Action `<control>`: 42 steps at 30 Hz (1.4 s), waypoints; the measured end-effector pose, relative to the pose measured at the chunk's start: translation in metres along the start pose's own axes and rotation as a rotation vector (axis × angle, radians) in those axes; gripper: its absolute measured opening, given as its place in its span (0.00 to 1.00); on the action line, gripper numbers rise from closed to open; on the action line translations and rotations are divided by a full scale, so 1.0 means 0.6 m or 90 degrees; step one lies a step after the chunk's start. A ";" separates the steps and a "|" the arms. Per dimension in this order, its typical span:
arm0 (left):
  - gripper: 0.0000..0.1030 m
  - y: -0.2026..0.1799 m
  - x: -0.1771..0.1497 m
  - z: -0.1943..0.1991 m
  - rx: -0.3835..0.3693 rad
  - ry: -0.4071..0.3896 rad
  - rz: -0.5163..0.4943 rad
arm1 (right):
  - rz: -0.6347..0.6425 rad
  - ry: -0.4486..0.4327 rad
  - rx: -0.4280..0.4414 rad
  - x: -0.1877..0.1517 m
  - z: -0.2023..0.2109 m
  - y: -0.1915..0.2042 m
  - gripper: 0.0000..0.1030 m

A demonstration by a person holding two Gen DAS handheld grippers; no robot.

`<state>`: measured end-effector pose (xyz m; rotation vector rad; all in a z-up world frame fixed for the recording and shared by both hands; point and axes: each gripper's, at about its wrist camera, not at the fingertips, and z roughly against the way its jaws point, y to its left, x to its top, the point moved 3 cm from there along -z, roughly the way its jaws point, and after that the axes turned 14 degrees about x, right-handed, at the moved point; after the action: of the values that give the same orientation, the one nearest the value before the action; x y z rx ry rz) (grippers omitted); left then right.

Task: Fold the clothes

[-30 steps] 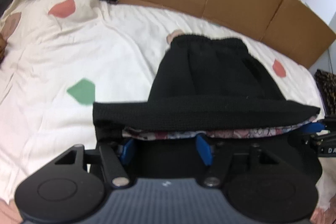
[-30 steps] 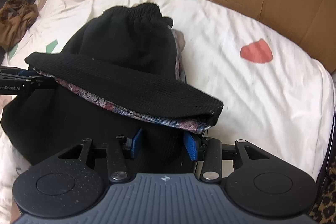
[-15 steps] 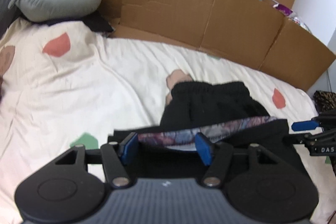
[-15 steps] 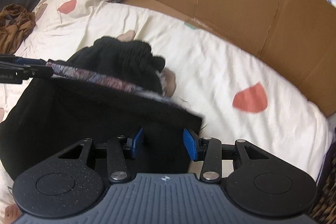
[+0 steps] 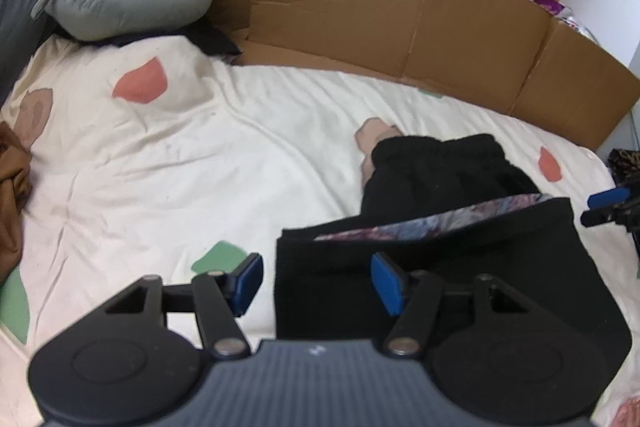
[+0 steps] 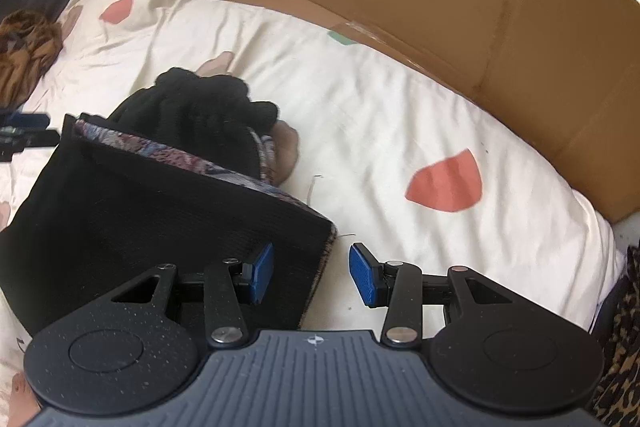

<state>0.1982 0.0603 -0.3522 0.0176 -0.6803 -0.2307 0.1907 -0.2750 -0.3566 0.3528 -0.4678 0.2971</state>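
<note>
Black knit, the folded garment (image 5: 432, 267) was laid on the bed (image 5: 168, 163), its long axis spanning both tools. Each near corner was straddled: left tool (image 5: 316, 283) and right tool (image 6: 310, 277) stood apart, unclamped. Beyond was seen the cardboard (image 5: 360, 15).

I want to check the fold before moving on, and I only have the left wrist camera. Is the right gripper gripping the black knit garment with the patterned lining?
Observer: No. The right gripper is open. The black knit garment's near right corner lies between its blue pads, unpinched.
Operator: Is that side tidy?
Observer: Its side edge runs straight, showing a strip of patterned lining.
Operator: Anything loose nearby?
Observer: What looks like a thin thread lies on the cream bedsheet beyond the corner.
</note>
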 end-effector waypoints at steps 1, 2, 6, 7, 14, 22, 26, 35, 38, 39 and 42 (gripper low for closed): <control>0.61 0.004 -0.003 -0.004 -0.003 0.002 0.004 | -0.009 -0.005 0.002 -0.002 0.000 -0.004 0.48; 0.61 0.009 -0.007 -0.011 -0.007 0.006 0.012 | -0.018 -0.010 0.004 -0.004 -0.001 -0.009 0.48; 0.50 0.024 -0.016 -0.042 -0.022 0.027 0.036 | -0.079 -0.050 0.028 -0.016 -0.015 -0.027 0.48; 0.44 0.027 -0.017 -0.048 -0.029 0.031 0.043 | -0.095 -0.060 0.036 -0.019 -0.018 -0.031 0.48; 0.03 0.036 -0.002 -0.055 -0.066 0.031 0.049 | -0.152 -0.116 0.095 -0.027 -0.023 -0.050 0.15; 0.02 0.038 0.026 -0.051 -0.053 0.028 0.061 | -0.169 -0.148 0.095 -0.026 -0.008 -0.063 0.02; 0.02 0.037 0.011 -0.074 -0.041 0.059 0.068 | -0.170 -0.140 0.089 -0.033 -0.022 -0.065 0.01; 0.29 0.024 -0.015 -0.081 -0.015 0.059 0.084 | -0.198 -0.152 0.104 -0.042 -0.017 -0.076 0.32; 0.33 0.022 -0.013 -0.085 -0.018 0.055 0.084 | -0.207 -0.147 0.120 -0.048 -0.023 -0.079 0.34; 0.33 0.023 -0.014 -0.087 -0.019 0.055 0.087 | -0.207 -0.145 0.122 -0.049 -0.026 -0.079 0.36; 0.33 0.018 -0.013 -0.093 -0.023 0.057 0.084 | -0.210 -0.139 0.123 -0.048 -0.037 -0.079 0.42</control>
<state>0.2295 0.0690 -0.3997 -0.0518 -0.5853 -0.1143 0.1914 -0.3144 -0.4014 0.6468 -0.5875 -0.0188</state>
